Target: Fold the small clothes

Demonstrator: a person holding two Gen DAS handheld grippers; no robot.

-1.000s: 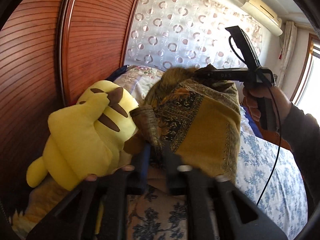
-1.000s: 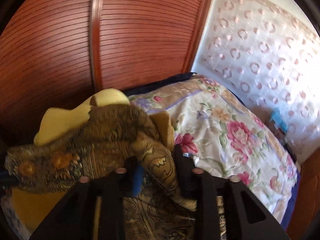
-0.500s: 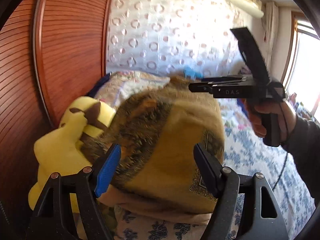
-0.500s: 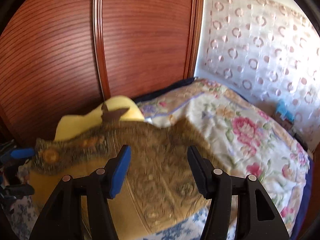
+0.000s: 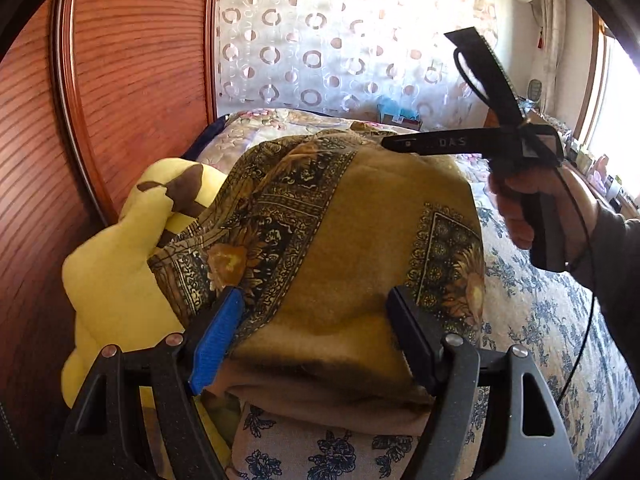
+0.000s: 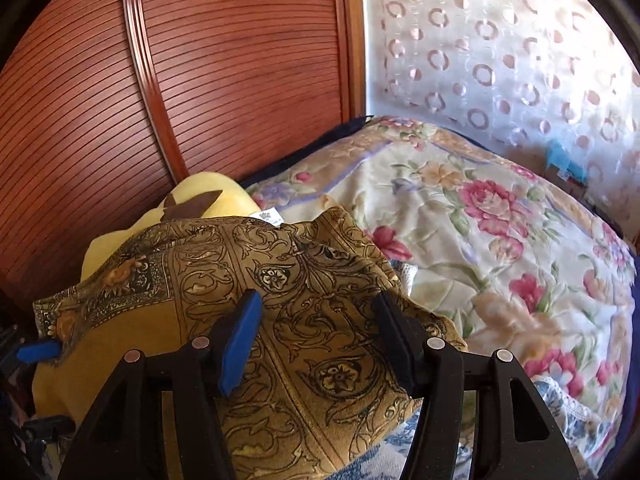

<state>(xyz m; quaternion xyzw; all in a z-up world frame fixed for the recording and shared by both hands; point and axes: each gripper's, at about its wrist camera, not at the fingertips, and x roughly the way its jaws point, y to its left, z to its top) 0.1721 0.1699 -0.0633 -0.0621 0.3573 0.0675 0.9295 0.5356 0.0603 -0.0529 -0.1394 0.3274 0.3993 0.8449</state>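
- Hovering low over the bed, the left gripper [image 5: 312,340] has its blue-padded and black fingers spread wide; its jaws have just been opening, and the cloth lies beneath them, pinched by neither pad.
- Likewise the right gripper [image 6: 316,336], seen from its own camera, stands spread above the same cloth; its jaws have also just been opening and nothing is clamped between them.
- Under both tools lies the mustard-gold scarf-like cloth with dark paisley borders [image 5: 360,240], doubled over itself into a rounded, puffy bundle on the blue-flowered bedsheet [image 5: 540,320].
- Judging by that, one fold looks done and let go, but the edges do not line up, a plain tan underlayer sticks out at the near side, and the bundle is humped and far from flat.
- What seems left: smoothing it, squaring the borders, and probably folding it again to a smaller packet.
- Its left edge drapes against a yellow plush toy with brown-tipped ears [image 5: 120,264], which may get in the way of tidying that side.
- Farther off, a pink-rose quilted cover [image 6: 480,240] is heaped near the bedhead.
- Behind that stand a reddish slatted wooden wardrobe door [image 6: 220,80] and a white curtain with ring patterns [image 5: 340,40].
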